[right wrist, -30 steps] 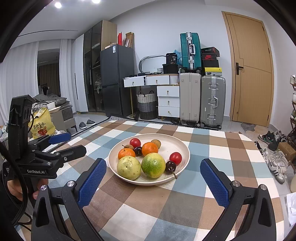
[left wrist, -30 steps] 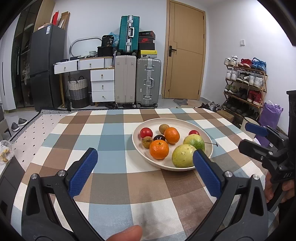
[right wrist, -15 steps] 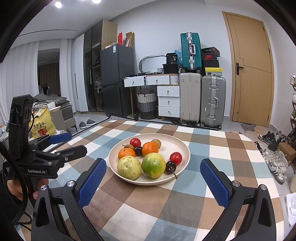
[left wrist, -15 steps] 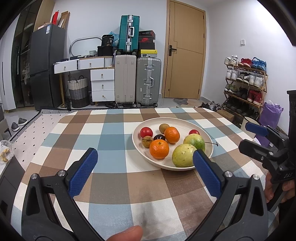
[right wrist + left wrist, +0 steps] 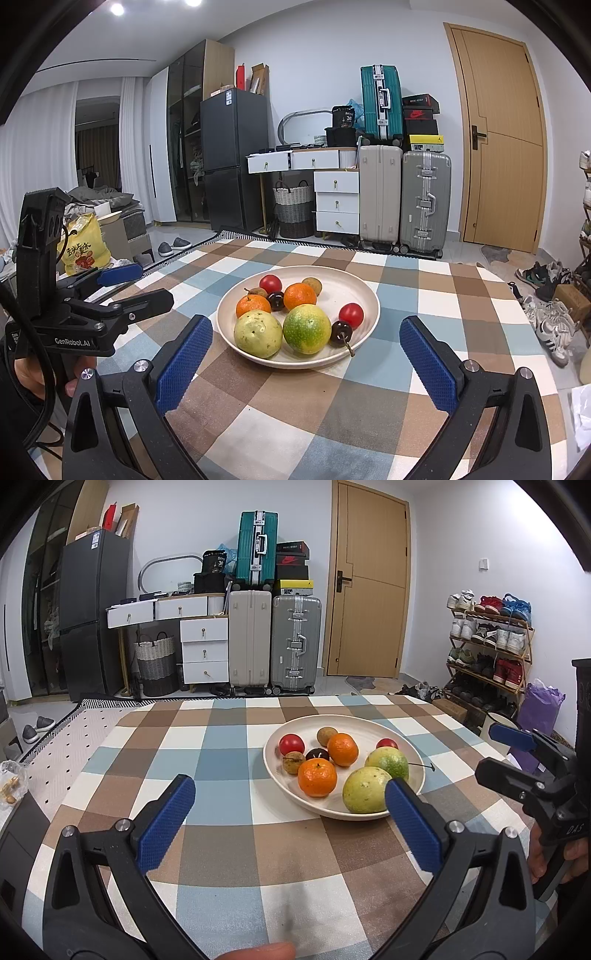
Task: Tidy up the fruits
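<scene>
A: Left claw point(image 5: 288, 812) spread wide, holding nothing, low over the worktop point(image 5: 221, 849). Plate point(image 5: 280, 775) ahead and a little right, fruit all on it.

B: Left to right on the plate: tomato point(image 5: 291, 744), brown nut-like fruit point(image 5: 293, 762), near orange point(image 5: 317, 777), dark fruit point(image 5: 317, 754) behind, far orange point(image 5: 342, 749), yellow guava point(image 5: 364, 789), green citrus point(image 5: 389, 762), second tomato point(image 5: 386, 743).

A: Right claw point(image 5: 306, 362) likewise wide and empty, plate point(image 5: 365, 295) dead ahead. Cherry point(image 5: 340, 331) with stem nearest its right finger.

B: Handling, probably: oranges firm, light, slightly grippy; take across the middle. Tomatoes smooth, thin-skinned; squeeze gently or risk splitting.

A: Guava point(image 5: 258, 333) and citrus point(image 5: 306, 328) bigger, likely heavier; need nearly full spread, pads on opposite sides. Touching each other, so little room between.

B: Cherry small and slick; pinch the body, not the stem. All round, so likely to roll once nudged.
</scene>
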`<state>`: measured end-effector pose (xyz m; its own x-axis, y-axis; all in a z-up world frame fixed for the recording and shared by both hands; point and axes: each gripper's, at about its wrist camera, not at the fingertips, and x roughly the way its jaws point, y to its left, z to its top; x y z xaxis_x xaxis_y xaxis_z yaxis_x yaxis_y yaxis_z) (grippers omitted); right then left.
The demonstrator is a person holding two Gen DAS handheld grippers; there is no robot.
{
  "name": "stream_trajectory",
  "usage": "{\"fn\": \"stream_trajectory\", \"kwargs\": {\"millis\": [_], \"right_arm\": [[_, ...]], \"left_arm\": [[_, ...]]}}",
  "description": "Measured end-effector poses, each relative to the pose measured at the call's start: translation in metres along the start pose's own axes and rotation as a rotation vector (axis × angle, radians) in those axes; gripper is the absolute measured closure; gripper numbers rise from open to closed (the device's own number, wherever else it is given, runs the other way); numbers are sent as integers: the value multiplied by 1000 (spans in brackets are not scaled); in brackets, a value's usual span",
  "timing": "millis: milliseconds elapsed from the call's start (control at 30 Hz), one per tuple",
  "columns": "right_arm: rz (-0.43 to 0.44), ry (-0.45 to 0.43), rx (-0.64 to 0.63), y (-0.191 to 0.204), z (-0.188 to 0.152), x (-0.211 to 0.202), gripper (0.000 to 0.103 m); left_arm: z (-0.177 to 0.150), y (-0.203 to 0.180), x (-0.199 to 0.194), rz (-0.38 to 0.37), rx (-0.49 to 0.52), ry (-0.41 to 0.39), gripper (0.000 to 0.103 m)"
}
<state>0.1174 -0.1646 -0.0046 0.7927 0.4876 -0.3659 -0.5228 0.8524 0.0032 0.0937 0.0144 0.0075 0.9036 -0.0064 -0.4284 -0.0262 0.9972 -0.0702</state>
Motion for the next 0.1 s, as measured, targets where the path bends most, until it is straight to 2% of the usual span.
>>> {"fn": "stream_trajectory", "kwargs": {"millis": [100], "right_arm": [[0, 1, 0, 0, 0, 0, 0]], "left_arm": [[1, 0, 1, -2, 0, 0, 0]]}}
